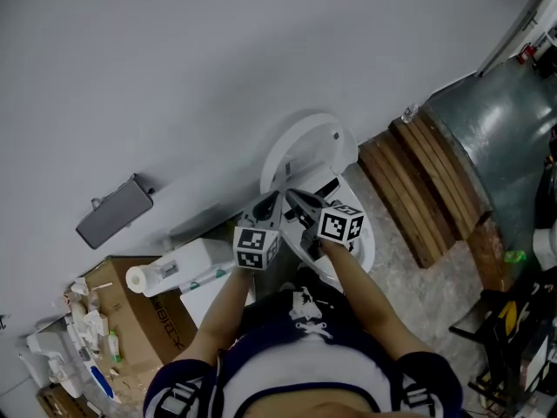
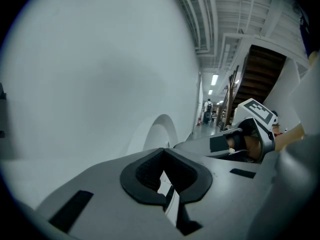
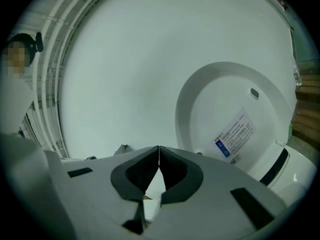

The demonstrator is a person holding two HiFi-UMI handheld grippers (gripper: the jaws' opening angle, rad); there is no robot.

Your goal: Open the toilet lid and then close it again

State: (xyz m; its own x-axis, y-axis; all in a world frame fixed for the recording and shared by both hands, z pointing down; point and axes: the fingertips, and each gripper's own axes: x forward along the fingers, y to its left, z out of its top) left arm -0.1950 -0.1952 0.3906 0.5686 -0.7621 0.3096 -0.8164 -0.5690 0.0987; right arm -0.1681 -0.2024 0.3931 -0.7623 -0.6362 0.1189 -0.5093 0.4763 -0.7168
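The speckled floor [image 1: 428,296] carried the white toilet [image 1: 309,142] against the wall, a rack of wooden slats [image 1: 431,181] just beside it, and a cluttered cardboard box [image 1: 148,320] on its other side.

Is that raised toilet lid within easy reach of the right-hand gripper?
Probably yes: the lid stands open just ahead of the right gripper, with nothing between them, though its fingers are shut.

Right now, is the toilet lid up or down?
Up. The toilet lid stands raised in front of the wall, with its inner side and the label on it facing out.
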